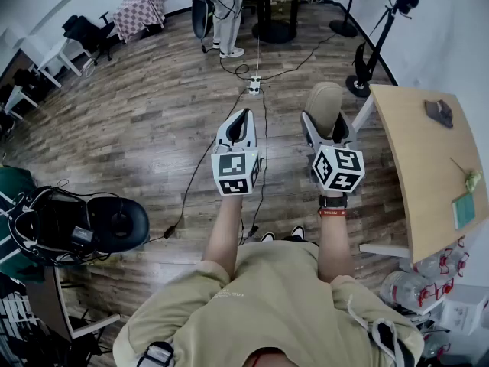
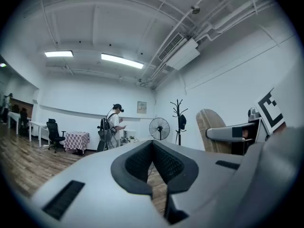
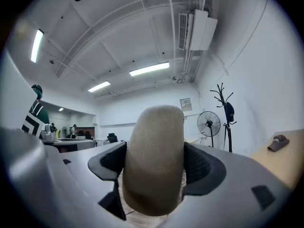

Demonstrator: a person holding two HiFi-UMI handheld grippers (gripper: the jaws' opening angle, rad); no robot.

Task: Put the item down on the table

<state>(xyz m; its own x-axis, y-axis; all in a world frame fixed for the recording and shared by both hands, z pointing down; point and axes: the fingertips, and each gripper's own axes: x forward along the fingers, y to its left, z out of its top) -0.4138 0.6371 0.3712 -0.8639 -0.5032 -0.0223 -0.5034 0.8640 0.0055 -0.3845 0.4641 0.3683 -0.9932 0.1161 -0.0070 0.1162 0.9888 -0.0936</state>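
A tan, rounded oblong item [image 1: 324, 98] stands upright between the jaws of my right gripper [image 1: 327, 122], which is shut on its sides. In the right gripper view the item [image 3: 156, 137] fills the gap, with both dark pads [image 3: 199, 163] pressed against it. I hold it in the air above the wooden floor, to the left of the light wooden table [image 1: 416, 155]. My left gripper [image 1: 243, 125] is level with the right one and shut on nothing. Its pads [image 2: 137, 161] meet at the tips in the left gripper view.
On the table lie a dark cap-like thing [image 1: 438, 112], a small green thing [image 1: 472, 179] and a teal card [image 1: 463, 210]. Water bottles [image 1: 428, 281] sit below its near end. A cable and power strip [image 1: 254, 85] run across the floor. A black chair [image 1: 84, 224] is at the left, and a person [image 1: 227, 21] stands far ahead.
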